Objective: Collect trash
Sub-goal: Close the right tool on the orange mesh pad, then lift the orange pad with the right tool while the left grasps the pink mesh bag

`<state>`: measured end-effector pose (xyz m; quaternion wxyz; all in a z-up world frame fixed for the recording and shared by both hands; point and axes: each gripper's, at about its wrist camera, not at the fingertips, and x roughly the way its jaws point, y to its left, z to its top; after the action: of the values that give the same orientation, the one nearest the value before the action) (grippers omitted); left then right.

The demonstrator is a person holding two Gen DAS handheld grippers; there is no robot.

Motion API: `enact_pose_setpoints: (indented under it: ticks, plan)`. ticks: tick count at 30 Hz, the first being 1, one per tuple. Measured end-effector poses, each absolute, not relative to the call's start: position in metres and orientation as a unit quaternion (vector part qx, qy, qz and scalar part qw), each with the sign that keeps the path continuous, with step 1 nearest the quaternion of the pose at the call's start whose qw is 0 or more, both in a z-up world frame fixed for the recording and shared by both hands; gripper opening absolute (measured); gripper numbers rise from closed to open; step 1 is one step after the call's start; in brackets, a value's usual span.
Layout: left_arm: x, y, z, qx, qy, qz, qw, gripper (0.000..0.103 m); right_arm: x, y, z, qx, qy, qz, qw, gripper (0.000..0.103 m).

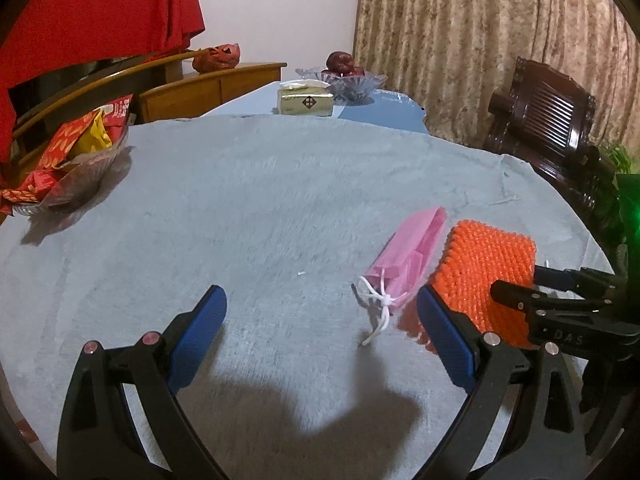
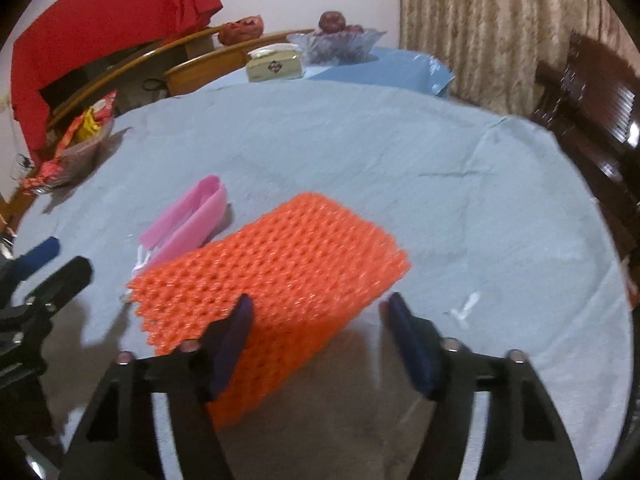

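Observation:
An orange foam net (image 2: 280,260) lies flat on the grey tablecloth (image 2: 360,152), and a folded pink face mask (image 2: 188,220) with white ear loops lies just to its left. My right gripper (image 2: 320,302) straddles the net's near right corner. Its left finger rests over the net while the right finger stands clear of the edge, so it is open. In the left wrist view the mask (image 1: 404,256) and the net (image 1: 484,264) sit beside my right finger. My left gripper (image 1: 320,296) hovers wide open over bare cloth with nothing between its fingers. The right gripper (image 1: 520,282) enters from the right.
A small white scrap (image 2: 466,308) lies right of the net. A bowl of red snack wrappers (image 1: 72,160) stands at the left edge. A tissue box (image 1: 306,102) and a glass fruit bowl (image 1: 344,80) are at the far side. A dark wooden chair (image 1: 548,120) stands to the right.

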<state>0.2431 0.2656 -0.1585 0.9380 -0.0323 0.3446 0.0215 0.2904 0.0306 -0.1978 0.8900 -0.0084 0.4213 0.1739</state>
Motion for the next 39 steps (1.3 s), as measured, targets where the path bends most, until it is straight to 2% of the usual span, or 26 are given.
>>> enact_pose_setpoints:
  ticks: [2,4,6,7,24,26,30,31,33,35,37,39]
  plan:
    - [0.246,0.267,-0.160,-0.033,0.347,0.021,0.937,0.093,0.289,0.033,-0.197,-0.005,0.421,0.197,0.885,0.040]
    - [0.248,0.266,-0.161,-0.034,0.348,0.020,0.937,0.093,0.288,0.035,-0.194,-0.008,0.418,0.205,0.885,0.030]
    - [0.250,0.264,-0.160,-0.034,0.349,0.017,0.936,0.093,0.286,0.033,-0.191,-0.009,0.411,0.212,0.887,0.016]
    - [0.251,0.263,-0.160,-0.034,0.349,0.017,0.936,0.093,0.287,0.030,-0.189,-0.005,0.409,0.215,0.887,0.013]
    - [0.310,0.219,-0.170,-0.012,0.374,-0.020,0.927,0.091,0.320,-0.031,-0.166,0.007,0.392,0.181,0.902,0.013]
    - [0.317,0.217,-0.175,-0.011,0.386,-0.021,0.922,0.079,0.319,-0.032,-0.166,0.007,0.392,0.182,0.902,0.013]
    - [0.327,0.216,-0.182,-0.014,0.405,-0.019,0.914,0.071,0.319,-0.035,-0.166,0.012,0.391,0.187,0.901,0.013]
    - [0.328,0.216,-0.184,-0.014,0.409,-0.019,0.912,0.066,0.320,-0.036,-0.165,0.013,0.391,0.188,0.901,0.013]
    - [0.329,0.216,-0.185,-0.015,0.416,-0.016,0.909,0.054,0.319,-0.037,-0.164,0.016,0.391,0.189,0.901,0.013]
    - [0.330,0.216,-0.185,-0.017,0.420,-0.019,0.907,0.027,0.318,-0.037,-0.162,0.016,0.390,0.189,0.901,0.013]
    - [0.328,0.216,-0.183,-0.019,0.418,-0.018,0.908,0.016,0.316,-0.039,-0.159,0.015,0.388,0.190,0.902,0.013]
    - [0.324,0.214,-0.177,-0.024,0.412,-0.019,0.911,0.014,0.314,-0.038,-0.155,0.015,0.385,0.191,0.903,0.013]
